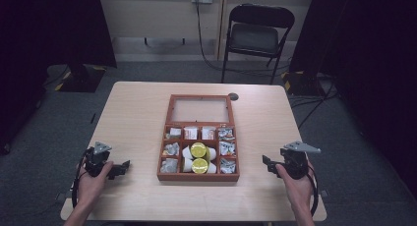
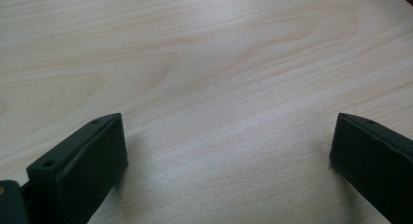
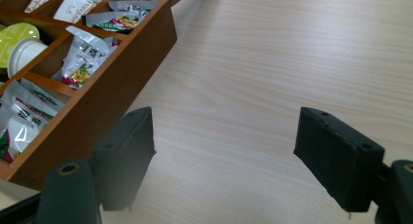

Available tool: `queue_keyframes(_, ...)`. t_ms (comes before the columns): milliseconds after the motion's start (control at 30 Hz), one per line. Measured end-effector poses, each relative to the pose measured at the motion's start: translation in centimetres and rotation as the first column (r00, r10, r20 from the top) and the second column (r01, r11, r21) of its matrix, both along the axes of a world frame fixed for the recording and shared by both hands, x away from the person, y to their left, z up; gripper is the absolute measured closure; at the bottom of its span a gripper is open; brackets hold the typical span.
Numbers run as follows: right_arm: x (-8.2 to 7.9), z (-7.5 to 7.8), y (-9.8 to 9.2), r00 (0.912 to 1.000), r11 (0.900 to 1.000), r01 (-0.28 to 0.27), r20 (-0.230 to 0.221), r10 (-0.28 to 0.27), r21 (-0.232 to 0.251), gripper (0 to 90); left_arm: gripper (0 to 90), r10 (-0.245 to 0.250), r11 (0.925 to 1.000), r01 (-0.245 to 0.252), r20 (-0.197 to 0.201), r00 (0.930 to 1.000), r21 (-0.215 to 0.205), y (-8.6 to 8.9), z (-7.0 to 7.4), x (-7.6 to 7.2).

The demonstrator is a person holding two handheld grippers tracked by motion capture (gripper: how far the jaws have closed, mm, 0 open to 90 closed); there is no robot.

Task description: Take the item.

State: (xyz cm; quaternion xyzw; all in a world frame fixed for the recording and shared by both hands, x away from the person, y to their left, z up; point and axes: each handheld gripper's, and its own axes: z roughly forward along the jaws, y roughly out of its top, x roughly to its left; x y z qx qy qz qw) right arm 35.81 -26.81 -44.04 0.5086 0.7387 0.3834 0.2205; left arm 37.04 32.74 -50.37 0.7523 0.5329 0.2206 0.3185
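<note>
1. The left hand-held gripper [image 1: 123, 166] rests low over the bare surface [image 1: 137, 113], its jaws spread wide with nothing between them; in the left gripper view the two black jaws frame plain pale wood.
2. The right hand-held gripper [image 1: 266, 162] also stands open and empty, its jaws apart over the wood grain in the right gripper view.
3. The wooden compartment box [image 1: 198, 176] sits between the two hand-held grippers, its glazed lid [image 1: 200, 109] folded back on the side away from them. In the right gripper view its near corner lies just beyond the jaw on that picture's left, close but apart.
4. The foil sachets [image 3: 80, 58] in the column nearest the right hand-held gripper look light, thin and crinkly; they will likely slip and buckle, so a pinch on a raised edge or corner suits best.
5. The yellow-lidded capsules [image 1: 198, 150] in the middle compartments, farther in from either hand-held gripper, look stiff but small and light; a grip across the body should hold, while squeezing the foil top risks denting it.
6. The box itself appears rigid and heavier; its side walls give firm hold.
</note>
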Motion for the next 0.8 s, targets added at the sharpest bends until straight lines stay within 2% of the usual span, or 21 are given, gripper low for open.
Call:
queue_keyframes(233, 0.4, 0.4, 0.7, 0.9998, 1.000, -0.019, 0.006, 0.019, 0.010, 22.4, 0.0, 0.001, 1.0000, -0.001, 0.000, 1.0000, -0.003, 0.0, 0.0, 0.0)
queue_keyframes(367, 0.9, 1.0, 1.5, 0.9990, 0.999, -0.038, 0.026, 0.037, 0.031, 22.6, 0.0, 0.001, 1.0000, -0.001, 0.000, 1.0000, -0.002, 0.0, 0.0, 0.0)
queue_keyframes(800, 1.8, 1.6, 3.3, 0.9958, 0.995, -0.089, 0.026, 0.088, 0.033, 24.8, 0.0, 0.001, 1.0000, -0.001, 0.000, 1.0000, -0.003, 0.0, 0.0, 0.0)
